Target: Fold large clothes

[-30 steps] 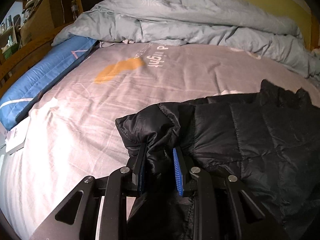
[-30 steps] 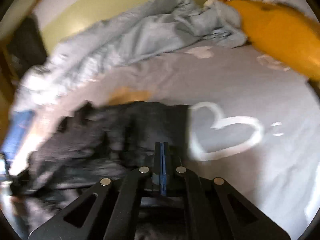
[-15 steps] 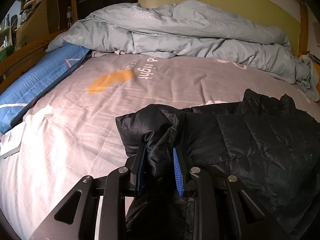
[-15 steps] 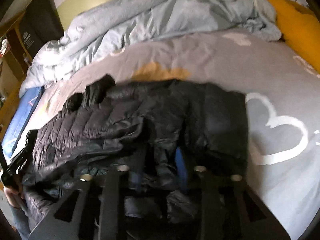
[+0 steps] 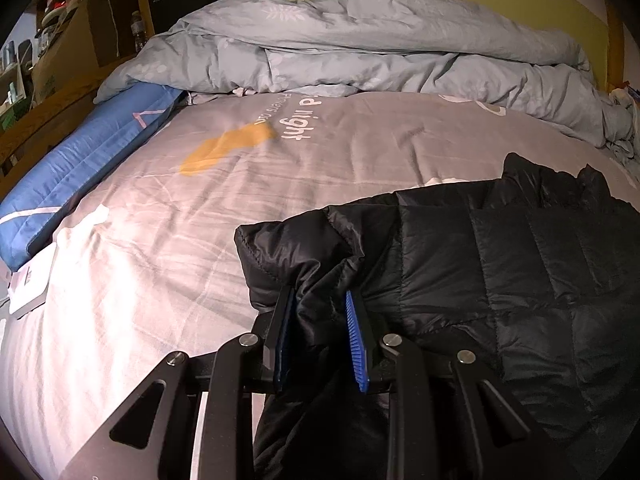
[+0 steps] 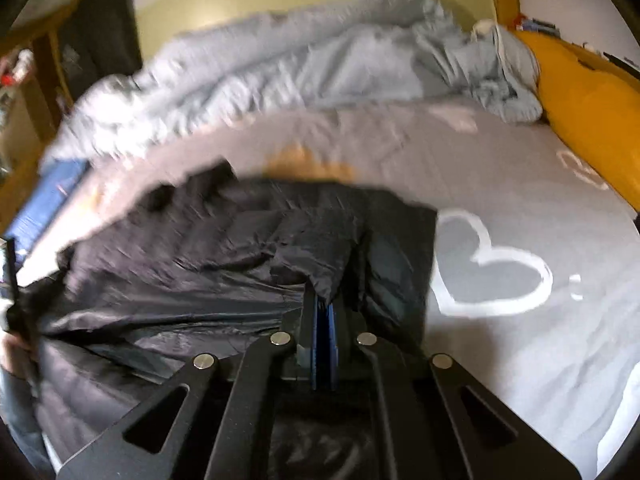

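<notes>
A black quilted puffer jacket [image 5: 500,280] lies across the near part of the bed, also in the right wrist view [image 6: 240,248]. My left gripper [image 5: 320,304] is shut on a thick bunched fold at the jacket's left corner, its blue pads held apart by the fabric. My right gripper [image 6: 324,312] is shut on a fold near the jacket's right edge, pads almost together. The right wrist view is blurred by motion.
The grey bed sheet [image 5: 200,240] bears a white heart print [image 6: 496,272]. A crumpled light grey duvet [image 5: 380,48] lies at the far end. A blue pillow [image 5: 80,168] lies on the left, an orange pillow [image 6: 592,112] on the right. A white box [image 5: 28,288] lies at the left edge.
My right gripper opened over the jacket half a second ago and has now shut on a fold of it. The left gripper keeps its grip and has hardly moved.
</notes>
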`<state>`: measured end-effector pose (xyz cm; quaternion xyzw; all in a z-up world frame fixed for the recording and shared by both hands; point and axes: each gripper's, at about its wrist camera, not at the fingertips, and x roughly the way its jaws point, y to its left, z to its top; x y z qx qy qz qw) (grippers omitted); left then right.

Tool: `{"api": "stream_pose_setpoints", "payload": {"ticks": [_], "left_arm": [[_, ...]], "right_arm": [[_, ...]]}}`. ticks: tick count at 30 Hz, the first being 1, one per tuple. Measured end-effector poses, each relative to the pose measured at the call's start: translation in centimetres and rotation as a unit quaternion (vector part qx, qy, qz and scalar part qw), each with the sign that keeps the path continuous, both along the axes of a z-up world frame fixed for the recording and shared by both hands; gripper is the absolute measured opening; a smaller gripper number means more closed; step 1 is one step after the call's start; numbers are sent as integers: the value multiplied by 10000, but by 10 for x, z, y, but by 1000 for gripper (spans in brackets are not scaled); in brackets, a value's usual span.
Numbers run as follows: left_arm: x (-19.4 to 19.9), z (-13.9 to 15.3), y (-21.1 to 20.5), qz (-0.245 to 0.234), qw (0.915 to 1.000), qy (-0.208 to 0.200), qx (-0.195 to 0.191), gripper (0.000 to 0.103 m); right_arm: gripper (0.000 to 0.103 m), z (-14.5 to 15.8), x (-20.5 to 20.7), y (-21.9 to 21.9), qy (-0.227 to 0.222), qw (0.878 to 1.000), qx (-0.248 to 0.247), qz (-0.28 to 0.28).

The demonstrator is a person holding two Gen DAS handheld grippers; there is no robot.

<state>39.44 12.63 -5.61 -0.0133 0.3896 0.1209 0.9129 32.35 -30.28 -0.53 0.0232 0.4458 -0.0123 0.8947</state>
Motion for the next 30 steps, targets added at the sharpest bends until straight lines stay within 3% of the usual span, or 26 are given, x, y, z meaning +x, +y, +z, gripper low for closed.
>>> {"api": "stream_pose_setpoints", "payload": {"ticks": [7,10,11,14,18,21,26,30], "left_arm": [[-2,2,-8,-172,9998,-39,52,28],[-5,4,-10,-200,9997,-105,99,28],[-6,6,-10,-240,9996,-156,47,28],[-11,10,-9,-339,9990,-279,-70,28],[-18,17,-12,-472,9977,-464,-116,29],[-19,19,-15,-500,9975,-498,-67,32],[-20,20,-16,-476,9976,-488,-97,32],[-19,18,-14,-451,9979,-444,-101,32]], "right_arm": [[3,-7,-1,-7,143,9986,-395,-329],[1,-1,-3,-14,91,9910,-971,-914],[1,3,-5,-20,16,9911,-857,-1022],[2,23,-17,-37,-530,9942,127,-931],[4,38,-24,-17,-1004,9925,683,-164],[4,26,-10,10,-694,9915,1032,392],[4,-13,14,37,318,9977,396,451],[3,-28,17,26,577,9975,-388,-107]]}}
